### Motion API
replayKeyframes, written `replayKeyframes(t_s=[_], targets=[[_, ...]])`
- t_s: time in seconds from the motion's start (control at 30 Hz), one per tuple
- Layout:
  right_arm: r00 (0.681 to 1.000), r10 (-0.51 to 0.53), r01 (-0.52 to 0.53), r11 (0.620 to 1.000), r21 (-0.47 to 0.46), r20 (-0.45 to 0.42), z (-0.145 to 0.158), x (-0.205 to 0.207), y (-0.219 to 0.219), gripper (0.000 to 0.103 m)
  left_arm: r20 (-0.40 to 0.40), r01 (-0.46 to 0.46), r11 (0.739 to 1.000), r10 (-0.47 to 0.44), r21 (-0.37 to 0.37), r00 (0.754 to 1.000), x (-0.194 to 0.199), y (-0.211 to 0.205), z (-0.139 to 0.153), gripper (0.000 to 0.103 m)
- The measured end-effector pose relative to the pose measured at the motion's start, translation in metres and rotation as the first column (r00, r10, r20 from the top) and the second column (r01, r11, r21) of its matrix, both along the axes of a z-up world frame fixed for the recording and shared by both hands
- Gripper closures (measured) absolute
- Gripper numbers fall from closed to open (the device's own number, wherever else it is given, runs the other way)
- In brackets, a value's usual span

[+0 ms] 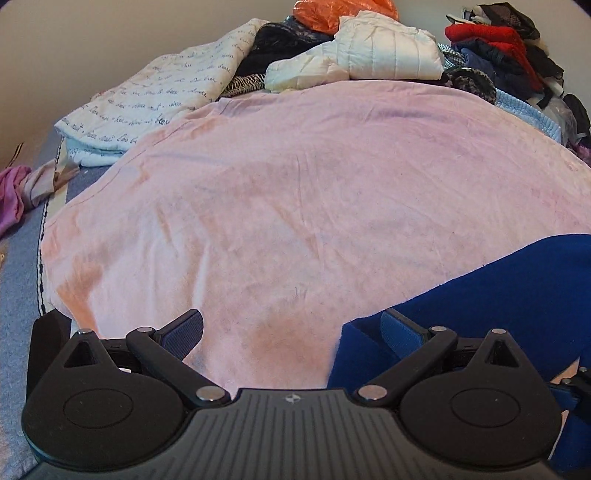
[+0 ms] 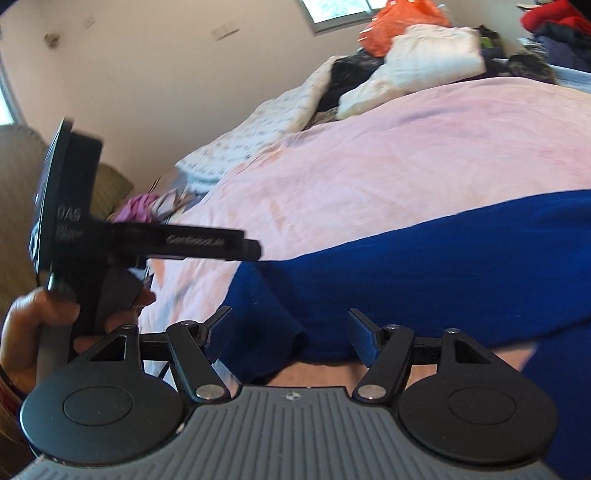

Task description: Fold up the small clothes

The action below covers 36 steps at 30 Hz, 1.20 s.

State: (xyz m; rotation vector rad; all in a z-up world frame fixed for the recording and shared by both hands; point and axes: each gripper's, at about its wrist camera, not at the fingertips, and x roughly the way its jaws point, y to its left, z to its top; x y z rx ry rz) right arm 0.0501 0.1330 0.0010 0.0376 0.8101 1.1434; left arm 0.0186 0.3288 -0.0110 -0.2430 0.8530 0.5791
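A dark blue garment lies on a pink blanket at the near right; it also shows in the right wrist view, spread across the blanket. My left gripper is open, its right finger at the garment's near left edge, its left finger over the blanket. My right gripper is open, with a corner of the blue garment hanging between its fingers. The left gripper's body, held in a hand, shows at the left of the right wrist view.
A pile of clothes stands at the far end: a white puffy jacket, an orange bag, red and dark clothes, a white quilt with script print. A purple garment lies at the left.
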Motion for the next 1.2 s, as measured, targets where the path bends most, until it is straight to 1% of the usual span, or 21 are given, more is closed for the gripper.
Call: replayKeyframes(t_s=[0.1,0.13,0.17,0.2,0.27,0.3,0.37,0.43,0.53,0.6,0.67,0.73,0.77,0.83,0.9,0.93,1.0,1.07,1.17,1.2], targets=[[0.999,0.034,-0.034,0.998,-0.048,-0.003,-0.009,0.0,0.015,0.038,0.016,-0.003,1.0,0.003,-0.024,1.0,-0.001,0.005,0.0,0.0],[0.999,0.04,-0.04,0.997,-0.06,-0.005,-0.011,-0.001,0.019,0.041,0.016,0.001,1.0,0.0,-0.03,1.0,-0.001,0.005,0.0,0.0],[0.999,0.043,-0.042,0.997,-0.062,0.005,-0.013,-0.003,0.022,0.051,0.014,0.008,0.999,-0.007,-0.037,1.0,0.0,0.005,-0.001,0.0],[0.999,0.045,-0.043,0.997,-0.062,0.016,-0.012,-0.006,0.022,0.056,0.01,0.016,0.999,-0.016,-0.045,1.0,0.001,0.004,-0.002,0.0],[0.998,0.056,-0.055,0.996,-0.066,0.013,-0.011,-0.009,0.021,0.082,-0.002,0.024,0.998,-0.024,-0.065,1.0,0.005,0.004,-0.004,0.0],[0.998,0.058,-0.056,0.996,-0.07,0.021,-0.011,-0.011,0.019,0.088,-0.006,0.025,0.997,-0.025,-0.078,1.0,0.006,0.004,-0.005,0.0],[0.997,0.063,-0.06,0.996,-0.073,0.048,-0.009,-0.017,0.014,0.092,0.007,0.02,0.995,-0.02,-0.097,1.0,0.006,0.003,-0.004,0.0],[0.994,0.064,-0.056,0.995,-0.083,0.087,-0.003,-0.022,0.008,0.093,0.028,0.012,0.994,-0.009,-0.11,1.0,0.006,0.001,-0.001,0.0],[0.981,0.044,-0.022,0.993,-0.114,0.19,0.01,-0.025,-0.002,0.093,0.051,0.007,0.99,0.0,-0.14,0.999,0.009,-0.005,0.003,0.0],[0.968,0.005,0.025,0.993,-0.118,0.25,0.024,-0.02,-0.016,0.093,0.072,0.004,0.986,0.008,-0.165,0.997,0.012,-0.01,0.007,0.0],[0.96,-0.049,0.083,0.99,-0.113,0.276,0.038,-0.004,-0.032,0.094,0.104,0.007,0.982,0.013,-0.187,0.995,0.014,-0.019,0.01,0.0],[0.947,-0.113,0.149,0.984,-0.101,0.299,0.05,0.012,-0.051,0.094,0.12,0.027,0.982,-0.004,-0.189,0.993,0.017,-0.03,0.013,0.0],[0.942,-0.146,0.181,0.979,-0.091,0.303,0.055,0.02,-0.062,0.094,0.12,0.043,0.983,-0.021,-0.178,0.993,0.02,-0.037,0.014,0.0],[0.928,-0.213,0.247,0.966,-0.076,0.306,0.063,0.035,-0.085,0.094,0.114,0.088,0.987,-0.073,-0.133,0.991,0.025,-0.054,0.015,0.0],[0.91,-0.28,0.312,0.948,-0.061,0.307,0.066,0.052,-0.108,0.094,0.109,0.148,0.987,-0.14,-0.069,0.984,0.028,-0.074,0.016,0.0],[0.901,-0.309,0.34,0.939,-0.053,0.305,0.066,0.058,-0.118,0.094,0.106,0.186,0.982,-0.181,-0.033,0.978,0.029,-0.086,0.017,0.0],[0.883,-0.361,0.389,0.921,-0.037,0.299,0.067,0.069,-0.139,0.094,0.093,0.272,0.961,-0.275,0.039,0.957,0.032,-0.11,0.016,0.0],[0.873,-0.401,0.421,0.907,-0.013,0.278,0.068,0.078,-0.155,0.094,0.083,0.343,0.933,-0.353,0.109,0.932,0.035,-0.136,0.014,0.0],[0.872,-0.441,0.44,0.896,0.056,0.214,0.073,0.084,-0.18,0.094,0.065,0.425,0.879,-0.447,0.216,0.892,0.041,-0.173,0.008,0.0],[0.868,-0.453,0.448,0.891,0.075,0.203,0.077,0.085,-0.187,0.094,0.047,0.442,0.863,-0.466,0.244,0.884,0.046,-0.185,0.005,0.0]])
